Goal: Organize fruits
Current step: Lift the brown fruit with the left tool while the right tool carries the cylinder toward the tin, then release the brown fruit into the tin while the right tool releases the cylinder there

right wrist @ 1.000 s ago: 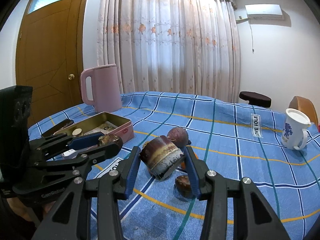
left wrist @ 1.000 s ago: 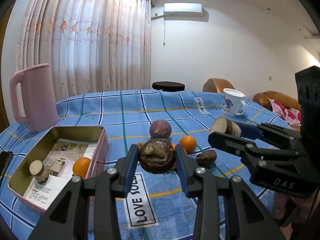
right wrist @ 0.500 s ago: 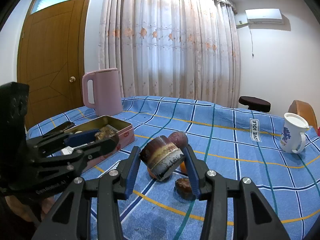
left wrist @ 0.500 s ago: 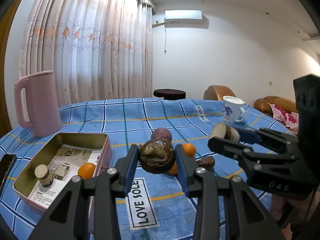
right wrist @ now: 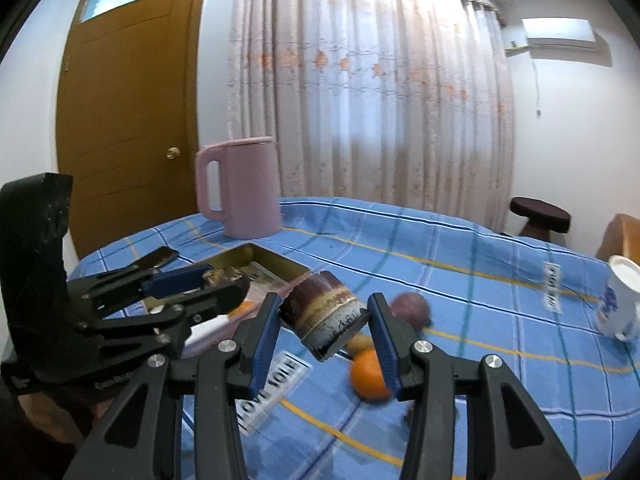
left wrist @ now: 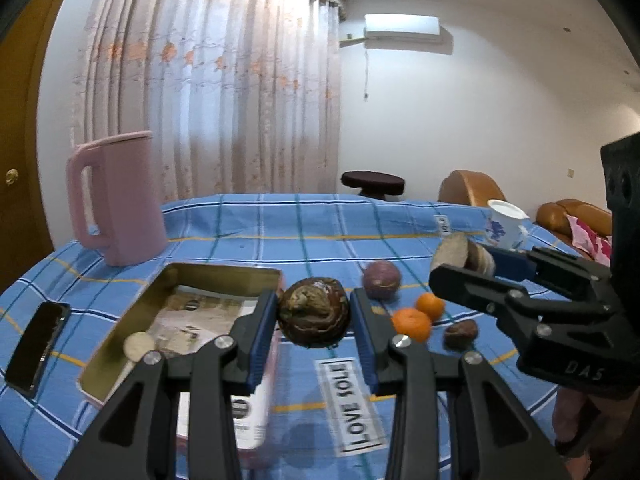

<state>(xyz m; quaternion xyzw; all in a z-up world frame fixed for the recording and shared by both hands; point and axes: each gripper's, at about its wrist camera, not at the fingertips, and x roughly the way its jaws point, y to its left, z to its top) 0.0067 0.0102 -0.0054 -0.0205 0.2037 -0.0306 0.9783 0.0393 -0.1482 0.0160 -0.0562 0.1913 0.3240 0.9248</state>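
My left gripper (left wrist: 314, 316) is shut on a brown wrinkled fruit (left wrist: 314, 312), held above the table at the right edge of the open tin box (left wrist: 132, 328). My right gripper (right wrist: 324, 320) is shut on a brown cut taro piece (right wrist: 324, 316), held above the table; it also shows in the left wrist view (left wrist: 460, 256). On the cloth lie a purple fruit (left wrist: 381, 280), two oranges (left wrist: 412, 324) (left wrist: 430, 306) and a small brown fruit (left wrist: 460, 334). A cut piece (left wrist: 138, 345) lies in the box.
A pink jug (left wrist: 116, 204) stands at the back left. A phone (left wrist: 36, 346) lies left of the box. A white mug (left wrist: 506, 228) stands at the far right. The blue checked cloth (left wrist: 320, 232) covers the table. Chairs and a stool stand behind.
Both grippers have swung left toward the tin box, still holding their pieces. The box now sits closer under the left gripper and the loose fruits lie to its right.
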